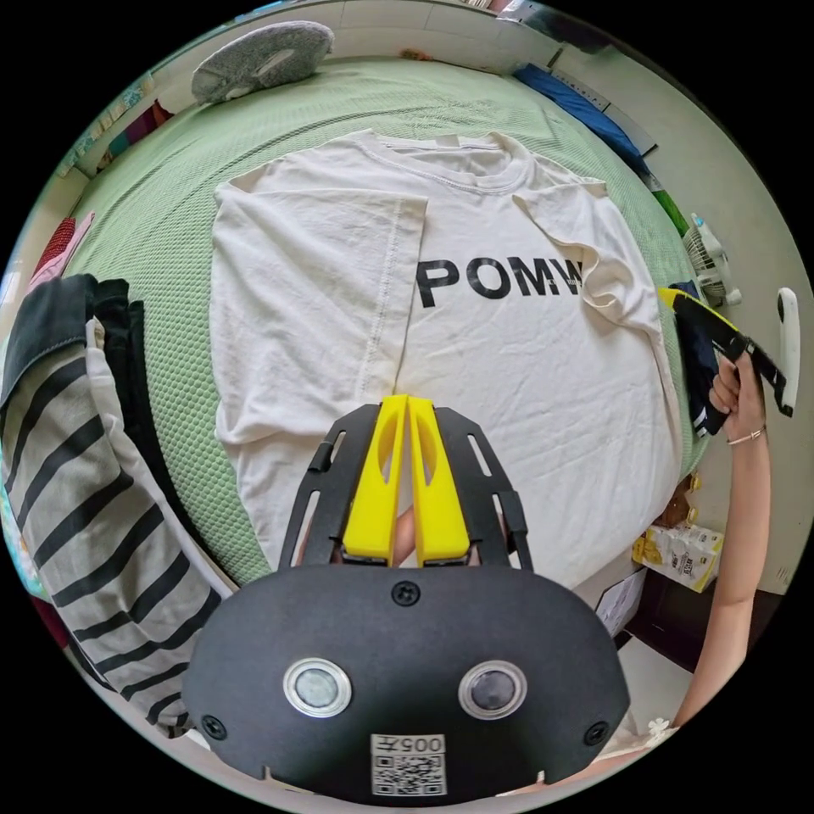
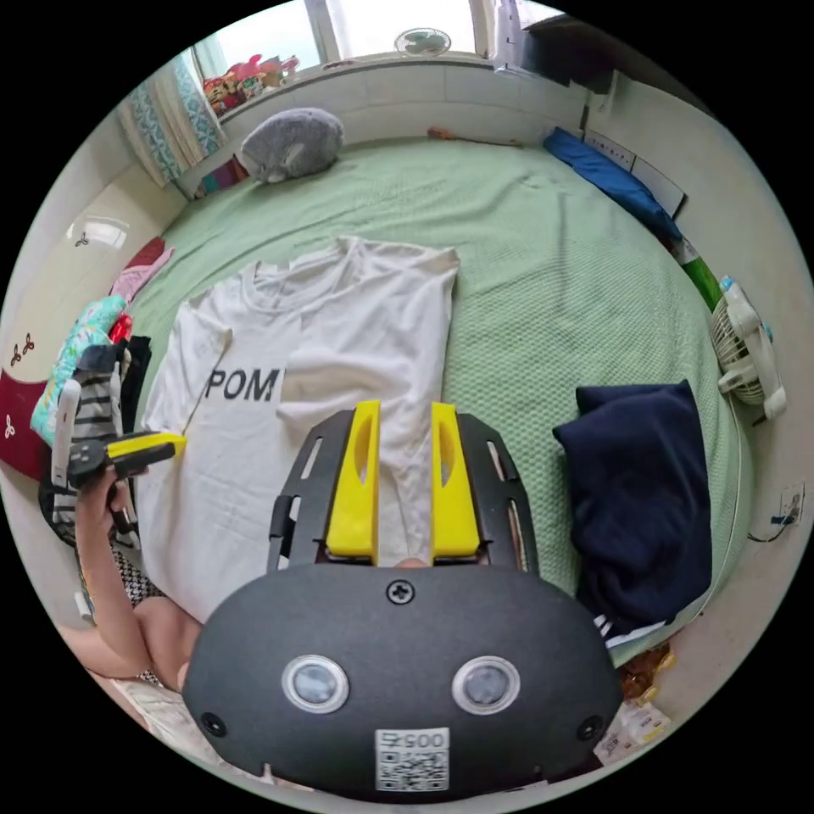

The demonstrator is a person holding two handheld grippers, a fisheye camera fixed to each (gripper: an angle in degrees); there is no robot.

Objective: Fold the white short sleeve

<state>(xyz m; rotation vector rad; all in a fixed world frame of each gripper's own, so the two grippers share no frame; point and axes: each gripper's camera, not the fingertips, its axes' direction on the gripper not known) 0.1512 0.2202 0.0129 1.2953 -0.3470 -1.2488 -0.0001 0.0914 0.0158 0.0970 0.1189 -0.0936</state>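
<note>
A: Where's the white short sleeve (image 1: 475,339)?
B: Flat on the green bed (image 2: 526,254), both sides folded inward; left gripper (image 1: 406,407) above it, jaws pressed together, empty; right gripper (image 2: 403,415) spread.

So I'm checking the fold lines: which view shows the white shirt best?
The left gripper view: the shirt lies close, with its collar and folded sleeve plain. In the right gripper view the shirt is smaller and partly behind the hand-held gripper.
</note>
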